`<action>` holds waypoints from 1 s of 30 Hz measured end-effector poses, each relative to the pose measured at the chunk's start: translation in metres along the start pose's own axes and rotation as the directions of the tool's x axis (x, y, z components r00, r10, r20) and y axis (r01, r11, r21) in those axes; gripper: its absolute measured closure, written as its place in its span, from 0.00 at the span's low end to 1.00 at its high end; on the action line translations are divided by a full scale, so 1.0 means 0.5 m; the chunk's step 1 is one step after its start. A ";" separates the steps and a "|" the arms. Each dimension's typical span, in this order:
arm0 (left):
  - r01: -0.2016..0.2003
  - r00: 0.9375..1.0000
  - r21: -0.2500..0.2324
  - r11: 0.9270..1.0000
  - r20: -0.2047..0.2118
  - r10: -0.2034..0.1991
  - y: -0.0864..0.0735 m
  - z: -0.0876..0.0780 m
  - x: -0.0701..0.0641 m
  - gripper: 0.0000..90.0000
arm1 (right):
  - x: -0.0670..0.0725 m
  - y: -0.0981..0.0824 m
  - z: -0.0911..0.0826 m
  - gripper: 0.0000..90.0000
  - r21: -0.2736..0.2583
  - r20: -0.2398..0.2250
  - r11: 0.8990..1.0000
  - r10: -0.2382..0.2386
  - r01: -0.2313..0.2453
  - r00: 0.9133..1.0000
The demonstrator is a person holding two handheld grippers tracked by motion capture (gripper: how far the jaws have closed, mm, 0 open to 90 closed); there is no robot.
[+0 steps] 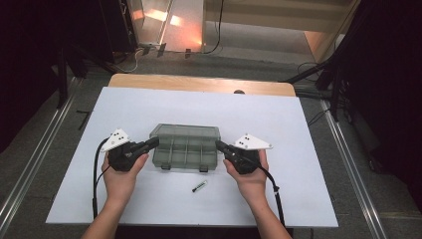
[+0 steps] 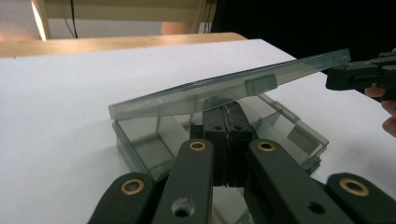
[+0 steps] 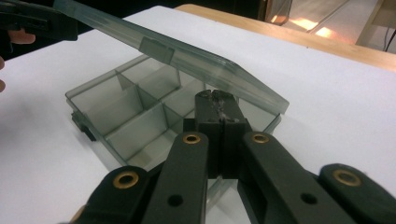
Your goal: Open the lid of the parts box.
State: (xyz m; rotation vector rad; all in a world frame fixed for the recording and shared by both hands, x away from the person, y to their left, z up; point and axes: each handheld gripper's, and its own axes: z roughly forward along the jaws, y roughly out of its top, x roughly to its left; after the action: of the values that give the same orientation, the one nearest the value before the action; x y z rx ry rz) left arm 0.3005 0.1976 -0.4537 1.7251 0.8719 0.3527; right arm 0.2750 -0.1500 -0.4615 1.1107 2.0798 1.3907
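Lay bare on all sides of the translucent grey plastic compartment box [image 1: 185, 148]: white-covered surface [image 1: 149, 107]. Barred entry from above: tilted, half-raised lid [image 2: 224, 88]. Blocked near front: small dark cylindrical piece [image 1: 199, 186]. Flanked the box: left gripper [image 1: 153, 143], right gripper [image 1: 220, 145].

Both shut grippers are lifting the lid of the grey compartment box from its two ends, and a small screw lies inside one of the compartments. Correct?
Not quite. The screw lies on the white table in front of the compartment box, as the high view shows. The left gripper and right gripper, both shut, do prop up the lid.
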 end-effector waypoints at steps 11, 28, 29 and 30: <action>-0.010 1.000 -0.090 0.996 0.005 0.010 0.027 0.022 -0.002 1.00 | -0.004 0.039 0.000 1.00 -0.041 0.037 0.999 0.002 0.000 0.999; -0.022 0.998 -0.097 0.995 -0.054 0.017 0.045 0.027 0.013 1.00 | -0.016 0.057 0.019 1.00 -0.040 0.062 0.999 0.026 -0.024 0.998; -0.017 0.998 -0.102 0.995 -0.062 0.011 0.046 0.025 0.016 1.00 | -0.016 0.057 0.020 1.00 -0.038 0.061 0.999 0.028 -0.026 0.998; -0.009 0.998 -0.105 0.994 -0.061 0.003 0.047 0.023 0.019 1.00 | -0.015 0.057 0.021 1.00 -0.040 0.062 0.999 0.031 -0.029 0.998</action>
State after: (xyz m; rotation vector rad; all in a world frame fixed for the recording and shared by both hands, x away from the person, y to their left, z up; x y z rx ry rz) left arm 0.3229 0.1938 -0.4377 1.6272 0.8765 0.4494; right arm 0.2980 -0.1447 -0.4408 1.1594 1.9922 1.3864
